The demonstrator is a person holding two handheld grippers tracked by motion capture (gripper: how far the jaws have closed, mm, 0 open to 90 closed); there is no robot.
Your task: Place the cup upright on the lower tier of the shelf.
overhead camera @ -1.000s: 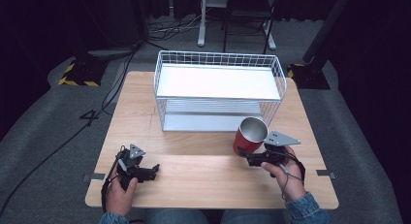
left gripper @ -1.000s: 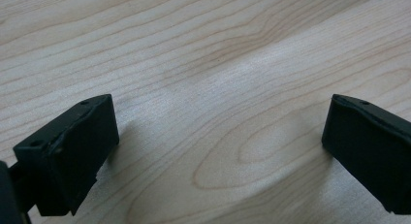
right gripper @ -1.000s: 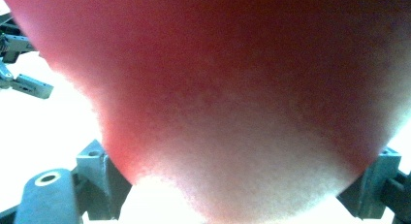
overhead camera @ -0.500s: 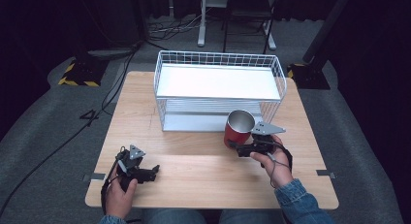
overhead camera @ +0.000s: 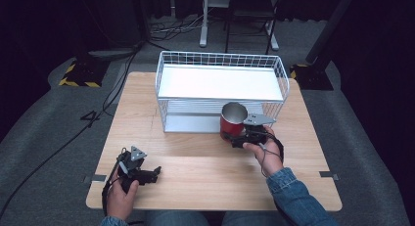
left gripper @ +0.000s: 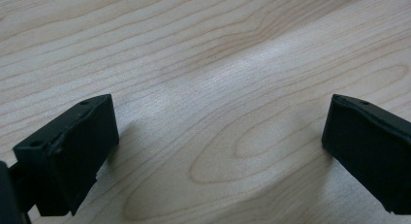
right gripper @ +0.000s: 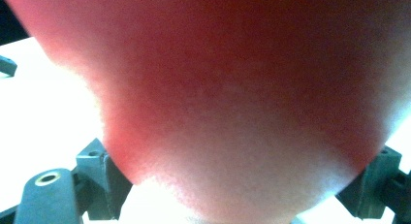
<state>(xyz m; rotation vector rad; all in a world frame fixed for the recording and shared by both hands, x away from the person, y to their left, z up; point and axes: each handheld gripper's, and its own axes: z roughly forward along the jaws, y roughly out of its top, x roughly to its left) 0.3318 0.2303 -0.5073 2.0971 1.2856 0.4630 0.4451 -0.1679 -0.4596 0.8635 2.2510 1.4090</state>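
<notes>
- While the right gripper (overhead camera: 234, 137) clamps a red cylindrical metal cup (overhead camera: 233, 120) between its jaws, the person's right hand (overhead camera: 265, 151) holds it just in front of the white wire basket (overhead camera: 221, 59), in the high view.
- From the right gripper view, the red cup (right gripper: 232, 88) presses close against the lens, blurred, with a black jaw at either lower corner gripping its sides.
- Seen from above, the cup stands upright with its open mouth facing up, its silver inside showing, just beside the basket's front wire wall near the right end.
- Over at the near left of the light wooden table (overhead camera: 195, 157), the left gripper (overhead camera: 155, 171) rests low on the wood, held by the person's left hand (overhead camera: 120, 197).
- Looking along the left gripper (left gripper: 218, 136), its two black jaws stand wide apart with bare wood grain (left gripper: 208, 64) between them, holding nothing.
- A blue denim sleeve (overhead camera: 293, 196) covers the right forearm, which reaches in from the bottom edge.
- Behind the table, the basket carries a flat white shelf panel (overhead camera: 220, 82) on its upper level.
- Beyond the table, a grey carpeted floor (overhead camera: 44, 118) holds black cables (overhead camera: 112, 96) and a yellow-and-black striped base (overhead camera: 78, 77).
</notes>
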